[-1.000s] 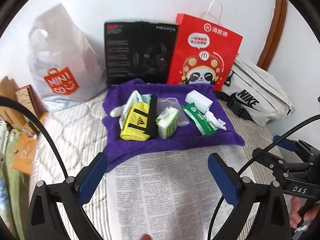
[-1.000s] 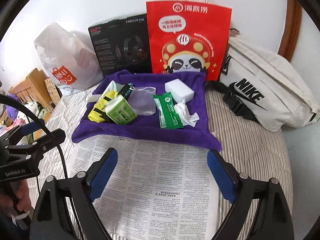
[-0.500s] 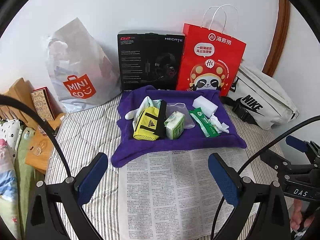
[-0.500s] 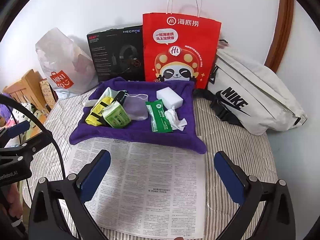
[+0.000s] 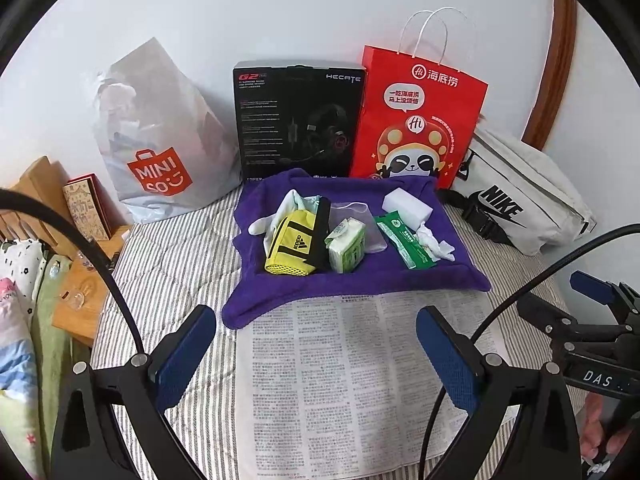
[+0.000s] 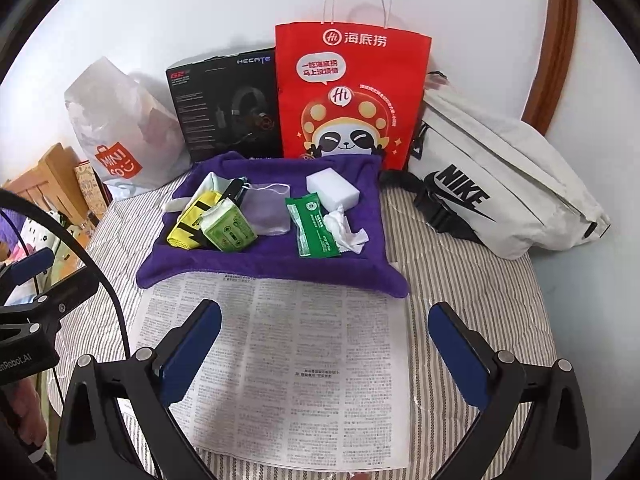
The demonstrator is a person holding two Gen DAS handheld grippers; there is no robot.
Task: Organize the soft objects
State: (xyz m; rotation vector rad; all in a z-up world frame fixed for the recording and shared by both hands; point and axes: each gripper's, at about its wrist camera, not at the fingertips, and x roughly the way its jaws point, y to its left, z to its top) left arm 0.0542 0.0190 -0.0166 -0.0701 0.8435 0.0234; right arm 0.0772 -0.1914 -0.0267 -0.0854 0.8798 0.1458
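A purple towel (image 5: 280, 292) (image 6: 280, 260) lies on the striped bed and carries several soft items: a yellow Adidas pouch (image 5: 290, 246) (image 6: 188, 224), a green tissue pack (image 5: 346, 246) (image 6: 228, 230), a clear mesh bag (image 6: 266, 210), a green wipes packet (image 5: 404, 236) (image 6: 314, 226), a white sponge (image 5: 408, 204) (image 6: 332, 188) and a crumpled tissue (image 5: 434, 242) (image 6: 348, 232). A newspaper (image 5: 352, 376) (image 6: 288, 360) lies in front of the towel. My left gripper (image 5: 316, 354) and right gripper (image 6: 324, 350) are both open and empty, held above the newspaper.
Against the wall stand a Miniso plastic bag (image 5: 156, 140), a black headset box (image 5: 298, 120) and a red paper bag (image 5: 420, 120). A white Nike bag (image 6: 500, 188) lies at right. Wooden furniture (image 5: 40, 200) borders the bed's left edge.
Both grippers have pulled back and up from the towel, so the scene looks smaller and farther. Both stay open. The items on the towel have not moved.
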